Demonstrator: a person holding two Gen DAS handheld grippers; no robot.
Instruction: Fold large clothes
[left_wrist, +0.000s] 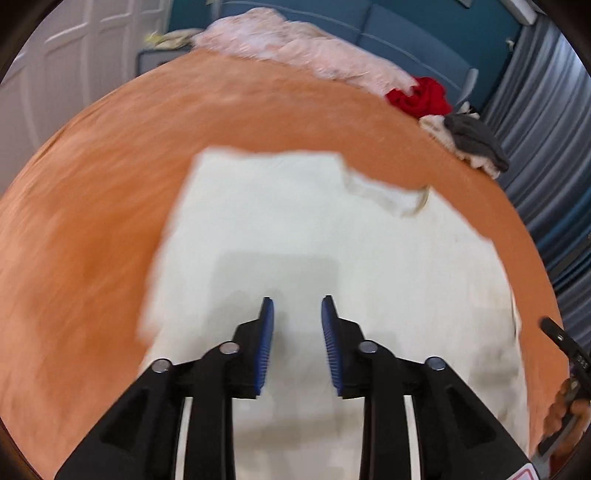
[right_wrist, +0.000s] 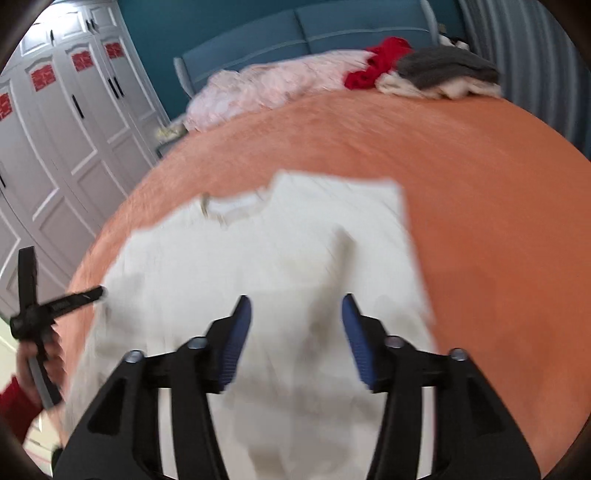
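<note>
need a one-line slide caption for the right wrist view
Open right gripper hovers over a white shirt spread on the orange bedspread, laundry pile at the headboard.

A home bedroom, plainly. Takes up most of both views: a wide bed under an orange cover, with a padded blue headboard at its far end against a teal wall. Heaped along the bed's far edge below that headboard: a pale pink crumpled blanket, a red garment, a grey folded piece on cream ones. Stands beside the bed: a white panelled wardrobe with red stickers on its upper doors. Hangs on the bed's other side: blue-grey pleated curtains.
</note>
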